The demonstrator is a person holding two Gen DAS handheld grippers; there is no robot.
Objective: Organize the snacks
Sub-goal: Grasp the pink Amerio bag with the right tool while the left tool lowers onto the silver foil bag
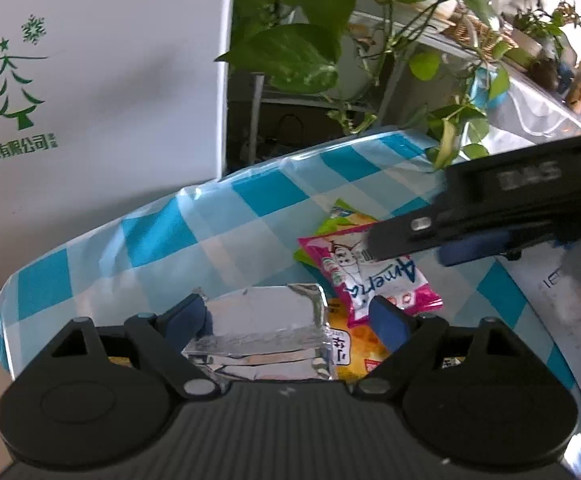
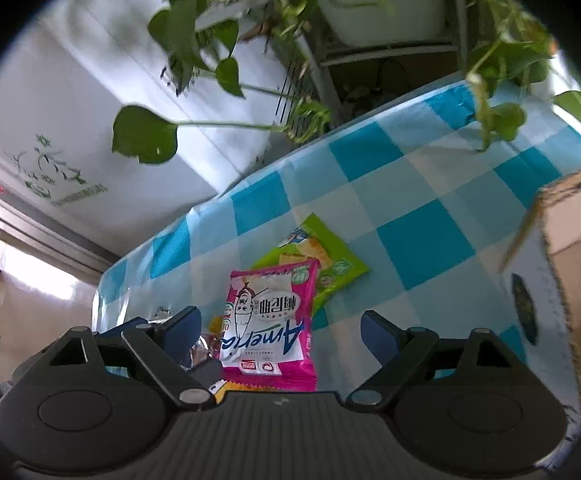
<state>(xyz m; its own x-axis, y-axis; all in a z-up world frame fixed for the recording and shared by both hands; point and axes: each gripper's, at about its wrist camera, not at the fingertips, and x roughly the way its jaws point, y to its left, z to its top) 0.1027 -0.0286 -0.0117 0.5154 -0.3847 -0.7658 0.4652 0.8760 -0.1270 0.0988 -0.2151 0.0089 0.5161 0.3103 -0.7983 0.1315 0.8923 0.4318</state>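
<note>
Snack packets sit bunched together on the blue-checked tablecloth: a pink one lies on top of a green one, with an orange one peeking out underneath. A silver foil pack sits between the spread fingers of the left gripper, not pinched. The right gripper hangs wide open over the pink packet. A cardboard box stands off to the right, leafy plants behind.

Left gripper and right gripper, both jaws spread wide.
</note>
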